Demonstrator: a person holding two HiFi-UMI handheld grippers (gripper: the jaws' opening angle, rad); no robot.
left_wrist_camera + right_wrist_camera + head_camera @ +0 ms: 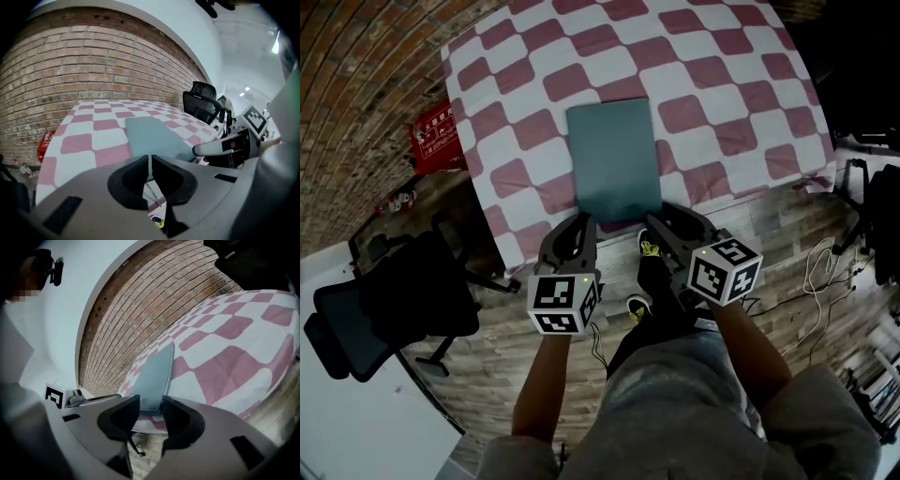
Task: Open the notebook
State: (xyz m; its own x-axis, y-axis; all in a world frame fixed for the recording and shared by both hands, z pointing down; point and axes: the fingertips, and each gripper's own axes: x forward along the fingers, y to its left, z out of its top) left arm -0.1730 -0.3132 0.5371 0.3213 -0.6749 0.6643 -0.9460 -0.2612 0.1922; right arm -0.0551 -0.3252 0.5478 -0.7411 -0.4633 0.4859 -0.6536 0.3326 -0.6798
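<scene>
A closed teal notebook (614, 159) lies flat on the pink-and-white checked tablecloth (703, 84), close to the table's near edge. Both grippers hang just short of that edge, apart from the notebook. My left gripper (578, 220) is off the notebook's near left corner, its jaws closed to a thin slit with nothing between them (150, 161). My right gripper (670, 217) is off the near right corner, jaws parted and empty (151, 404). The notebook (154, 136) fills the middle of the left gripper view and shows again, notebook (154, 376), in the right gripper view.
A black office chair (384, 309) stands on the wooden floor at the left. A red box (436, 139) leans by the brick wall. Cables (820, 272) trail on the floor at the right. The person's shoes (649, 248) stand below the table edge.
</scene>
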